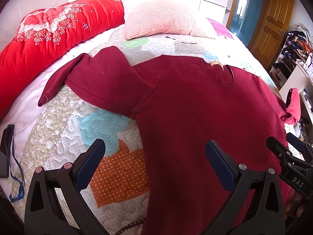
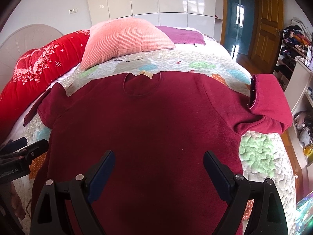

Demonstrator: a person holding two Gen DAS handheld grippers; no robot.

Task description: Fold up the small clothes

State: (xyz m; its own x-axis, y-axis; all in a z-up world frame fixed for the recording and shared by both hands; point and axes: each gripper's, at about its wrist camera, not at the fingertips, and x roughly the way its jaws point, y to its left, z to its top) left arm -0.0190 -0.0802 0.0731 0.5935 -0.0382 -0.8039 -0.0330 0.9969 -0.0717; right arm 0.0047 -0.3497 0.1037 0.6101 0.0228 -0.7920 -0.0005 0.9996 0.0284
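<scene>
L gripper (image 1: 154,146): jaws apart, nothing held, over shirt's left edge. R gripper (image 2: 158,156): jaws apart, above shirt body. Maroon shirt (image 2: 146,121) lies flat on quilt (image 2: 260,152), collar twd pink pillow (image 2: 125,37).

Dark red top laid out flat on the quilted bed

The right gripper (image 2: 157,159) hangs over the maroon shirt (image 2: 148,121) with its jaws spread wide, gripping nothing. The right sleeve (image 2: 271,99) is folded back on itself; a pink pillow (image 2: 125,39) sits beyond the collar, and the left gripper (image 2: 21,148) pokes in at the left edge.
</scene>
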